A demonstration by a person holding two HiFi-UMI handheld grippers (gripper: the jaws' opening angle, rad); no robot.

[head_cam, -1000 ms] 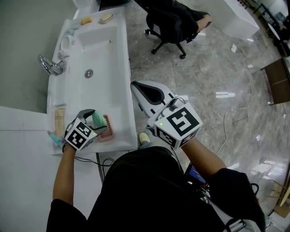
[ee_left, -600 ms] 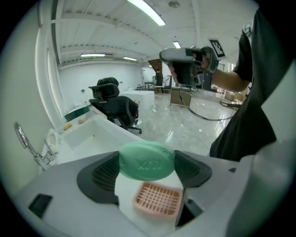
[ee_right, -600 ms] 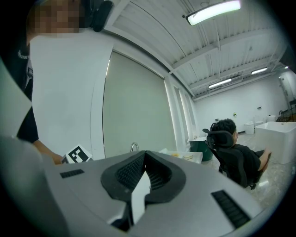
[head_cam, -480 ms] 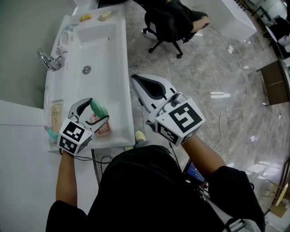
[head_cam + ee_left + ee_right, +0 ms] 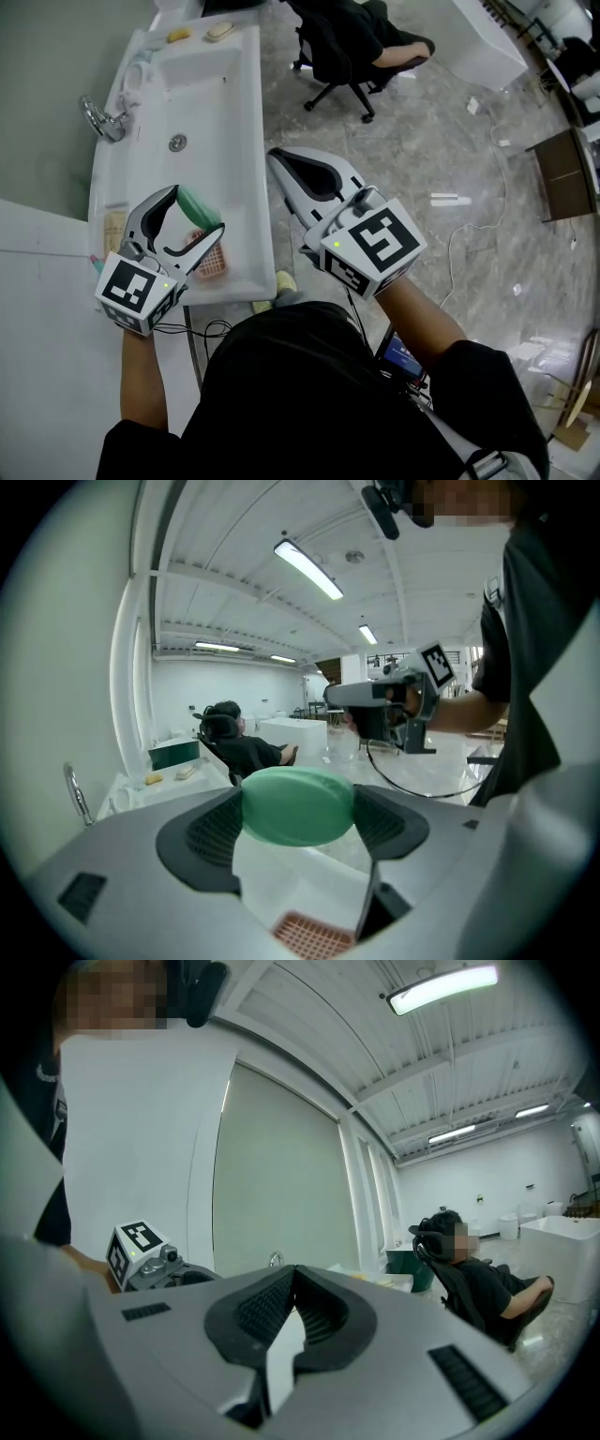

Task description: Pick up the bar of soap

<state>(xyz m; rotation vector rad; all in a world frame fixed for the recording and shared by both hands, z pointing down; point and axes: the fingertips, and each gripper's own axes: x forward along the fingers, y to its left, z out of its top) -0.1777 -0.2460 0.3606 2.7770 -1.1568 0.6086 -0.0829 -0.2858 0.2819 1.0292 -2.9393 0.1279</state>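
Beside the white sink [image 5: 211,112], off its floor-side edge, the right gripper [image 5: 293,1279] was held with jaws pressed together and nothing between them. The left gripper [image 5: 187,208] was held above the sink's near ledge. An orange soap dish [image 5: 212,264] sat on that ledge. The green bar of soap [image 5: 298,805] was above the dish, apart from it, pinched by its ends between the partly spread left jaws.
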